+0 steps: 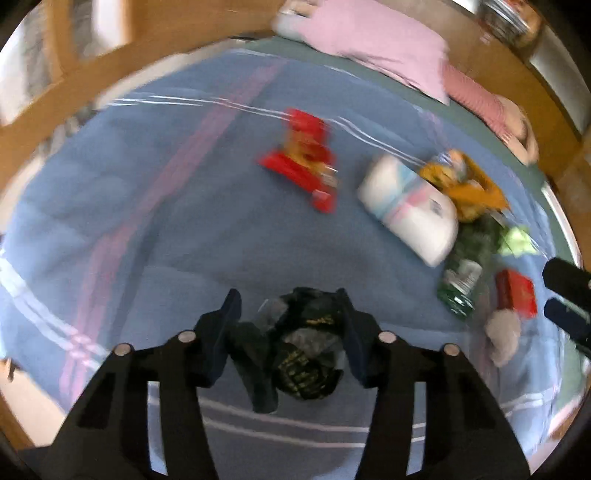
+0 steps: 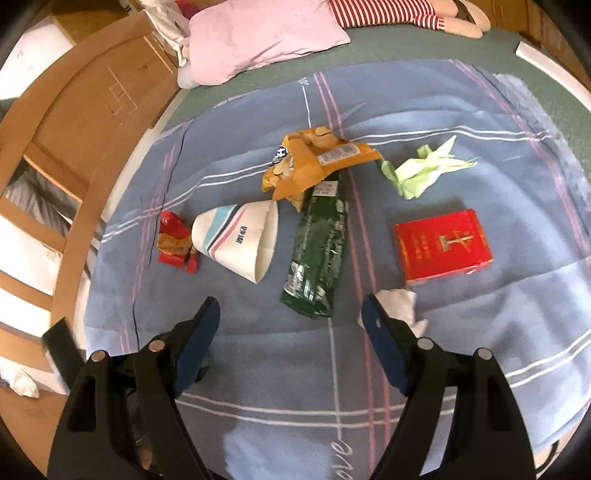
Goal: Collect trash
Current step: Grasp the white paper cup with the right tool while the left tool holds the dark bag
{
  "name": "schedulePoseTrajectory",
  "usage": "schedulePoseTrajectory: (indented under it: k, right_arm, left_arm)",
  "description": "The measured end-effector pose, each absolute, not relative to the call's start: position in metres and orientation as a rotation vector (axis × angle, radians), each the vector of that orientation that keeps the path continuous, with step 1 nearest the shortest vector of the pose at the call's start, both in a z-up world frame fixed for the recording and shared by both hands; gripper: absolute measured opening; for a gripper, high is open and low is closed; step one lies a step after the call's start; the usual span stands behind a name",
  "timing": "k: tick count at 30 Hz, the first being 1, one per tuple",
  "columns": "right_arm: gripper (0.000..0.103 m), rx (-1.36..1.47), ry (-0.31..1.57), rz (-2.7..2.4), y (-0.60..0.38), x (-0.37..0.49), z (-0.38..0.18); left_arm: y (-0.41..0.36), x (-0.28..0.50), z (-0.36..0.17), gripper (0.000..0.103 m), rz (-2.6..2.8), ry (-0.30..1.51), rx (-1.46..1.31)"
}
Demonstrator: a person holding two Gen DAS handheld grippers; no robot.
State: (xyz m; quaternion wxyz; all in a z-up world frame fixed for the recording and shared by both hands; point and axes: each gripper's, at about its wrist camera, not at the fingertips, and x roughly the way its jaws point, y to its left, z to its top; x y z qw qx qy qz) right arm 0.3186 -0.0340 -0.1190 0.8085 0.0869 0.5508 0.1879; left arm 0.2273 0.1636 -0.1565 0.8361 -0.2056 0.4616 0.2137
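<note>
In the left wrist view, my left gripper point(image 1: 287, 295) is shut on a crumpled black wrapper point(image 1: 303, 354) with gold print, held over the blue blanket point(image 1: 147, 221). My right gripper point(image 2: 291, 301) stands open above the blanket with nothing between its fingers. Just behind its right finger lies a crumpled white tissue point(image 2: 400, 302). Ahead of it on the blanket lie a green snack bag point(image 2: 321, 251), a flattened paper cup point(image 2: 240, 240), an orange chip bag point(image 2: 314, 162), a red wrapper point(image 2: 173, 242), a red box point(image 2: 443, 243) and crumpled light-green paper point(image 2: 424, 170).
A pink pillow point(image 2: 258, 33) and a striped plush doll point(image 2: 388, 11) lie at the head of the bed. A wooden bed frame point(image 2: 92, 129) runs along the left side. The left wrist view is blurred.
</note>
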Motion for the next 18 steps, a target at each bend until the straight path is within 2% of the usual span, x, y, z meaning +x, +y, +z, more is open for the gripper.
schedulePoseTrajectory:
  k: [7,11,18]
  right_arm:
    - [0.08,0.315,1.193,0.441,0.012,0.344,-0.147]
    - [0.099,0.277,1.165,0.274,0.045,0.367,-0.158]
    - [0.099,0.2,1.232,0.241,0.094,0.39,-0.188]
  left_arm:
    - [0.204,0.179,-0.137,0.051,0.549,0.842,-0.624]
    - [0.206,0.183,-0.142,0.051,0.528,0.878,-0.632]
    - [0.212,0.174,-0.138,0.053,0.552,0.852,-0.643]
